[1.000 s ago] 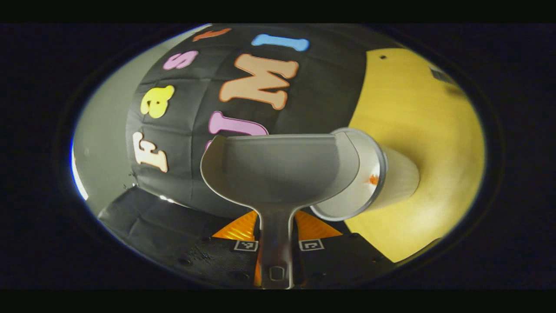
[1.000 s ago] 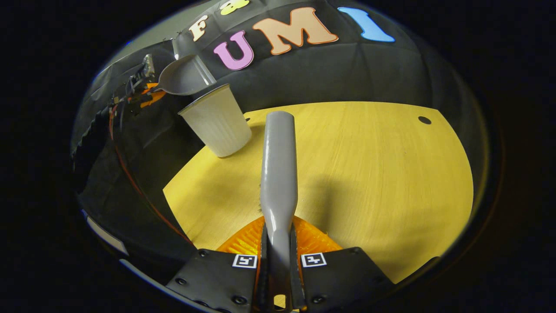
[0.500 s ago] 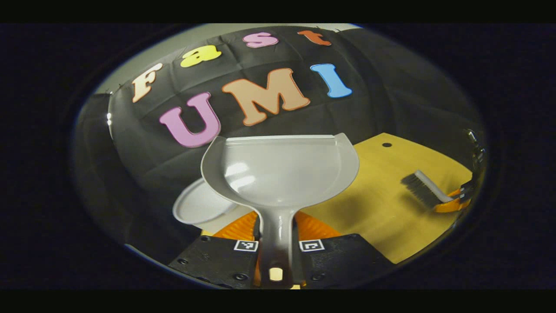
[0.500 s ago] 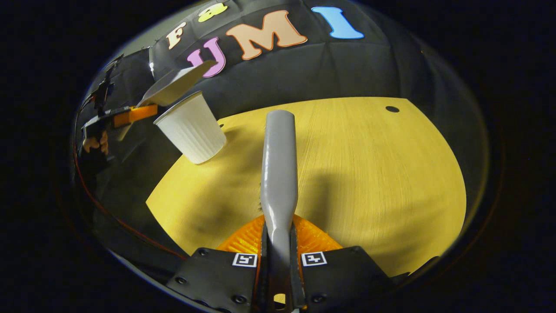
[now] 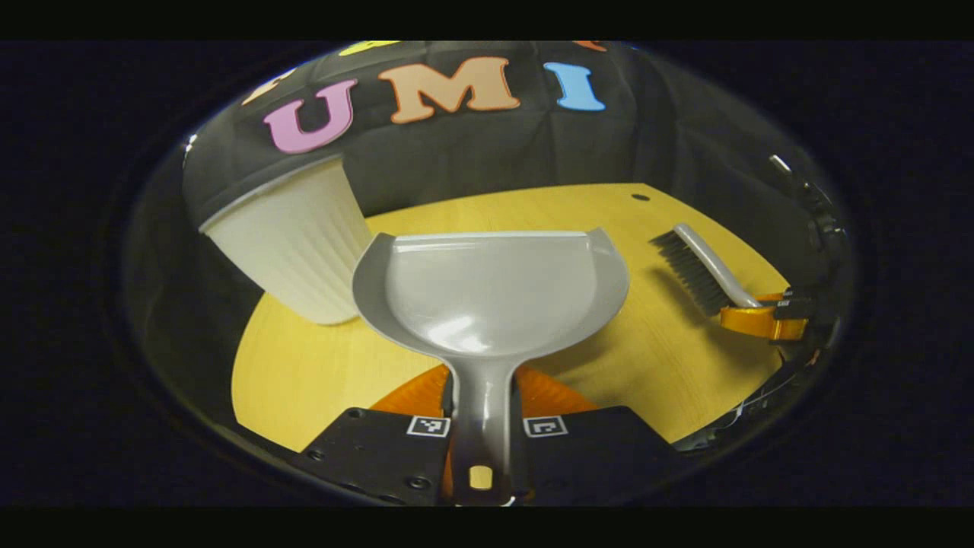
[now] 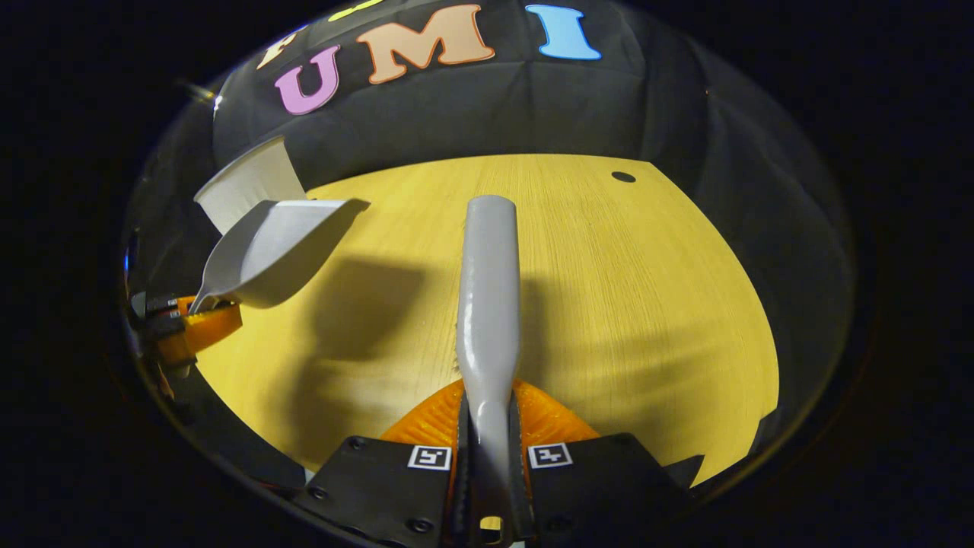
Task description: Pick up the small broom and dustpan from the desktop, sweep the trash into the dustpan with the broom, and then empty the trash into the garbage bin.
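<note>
Emptying judged done: grey plastic dustpan (image 5: 491, 293) pinched by handle in left gripper (image 5: 482, 457), held above yellow wooden desktop (image 6: 609, 304) beside white ribbed paper-cup bin (image 5: 285, 240) at left edge; grey-handled small broom (image 6: 488, 297) pinched in right gripper (image 6: 487, 487). Next: both tools to be set down.

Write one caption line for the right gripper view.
Right claw grips broom over yellow desktop; empty dustpan hangs beside white bin.

Setting: staged recording booth, not a lived-in room. Evidence: black cloth wall (image 6: 487, 114) enclosing the scene from 9 to 3 o'clock; single pale wooden surface (image 6: 609, 289) with a drilled hole (image 6: 623, 176) at 1 o'clock; dim surroundings.
</note>
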Available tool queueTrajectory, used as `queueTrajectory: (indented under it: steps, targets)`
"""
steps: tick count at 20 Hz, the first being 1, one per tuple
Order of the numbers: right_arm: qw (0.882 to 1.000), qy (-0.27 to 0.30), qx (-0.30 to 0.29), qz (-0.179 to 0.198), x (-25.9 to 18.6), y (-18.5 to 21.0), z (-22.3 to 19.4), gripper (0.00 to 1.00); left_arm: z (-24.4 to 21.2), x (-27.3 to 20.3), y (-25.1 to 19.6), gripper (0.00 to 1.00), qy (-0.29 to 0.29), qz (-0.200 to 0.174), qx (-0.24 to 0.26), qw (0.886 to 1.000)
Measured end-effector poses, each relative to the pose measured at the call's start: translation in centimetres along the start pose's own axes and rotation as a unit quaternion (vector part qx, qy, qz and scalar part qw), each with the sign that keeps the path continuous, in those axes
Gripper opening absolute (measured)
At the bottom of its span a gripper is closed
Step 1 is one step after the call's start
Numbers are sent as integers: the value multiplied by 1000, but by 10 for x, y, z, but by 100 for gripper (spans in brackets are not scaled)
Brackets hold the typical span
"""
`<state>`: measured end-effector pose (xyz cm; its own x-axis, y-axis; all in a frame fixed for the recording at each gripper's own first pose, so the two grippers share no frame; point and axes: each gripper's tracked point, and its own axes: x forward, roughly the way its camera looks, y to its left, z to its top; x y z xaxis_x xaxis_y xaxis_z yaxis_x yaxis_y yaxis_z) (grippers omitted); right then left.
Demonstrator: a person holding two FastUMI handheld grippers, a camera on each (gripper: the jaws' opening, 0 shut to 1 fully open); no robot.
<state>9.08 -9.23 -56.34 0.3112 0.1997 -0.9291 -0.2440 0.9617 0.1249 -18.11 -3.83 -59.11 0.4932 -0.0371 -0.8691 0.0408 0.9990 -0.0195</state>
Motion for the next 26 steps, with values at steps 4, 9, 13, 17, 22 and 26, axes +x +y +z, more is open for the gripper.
queueTrajectory:
  steps: [4,9,13,17,22,26]
  targets:
    - [998,55,-11,-18,-7,-3,-6,23,-30,14,2,21,52,9,7,999]
    - [994,94,-51,-38,-15,-11,-4,25,-40,12,-2,24,94,-3,-13,995]
    - [992,98,-66,-36,-15,-14,-6,37,-40,12,-9,35,92,-7,-4,996]
    - [992,99,-75,-30,-16,-11,-7,89,-43,11,-30,95,83,-29,-1,996]
    - [997,-3,-70,-20,-32,-10,29,100,-7,-21,-13,96,18,15,-7,1000]
    - [967,-246,-53,28,-102,0,117,100,88,-105,14,95,-165,86,6,983]
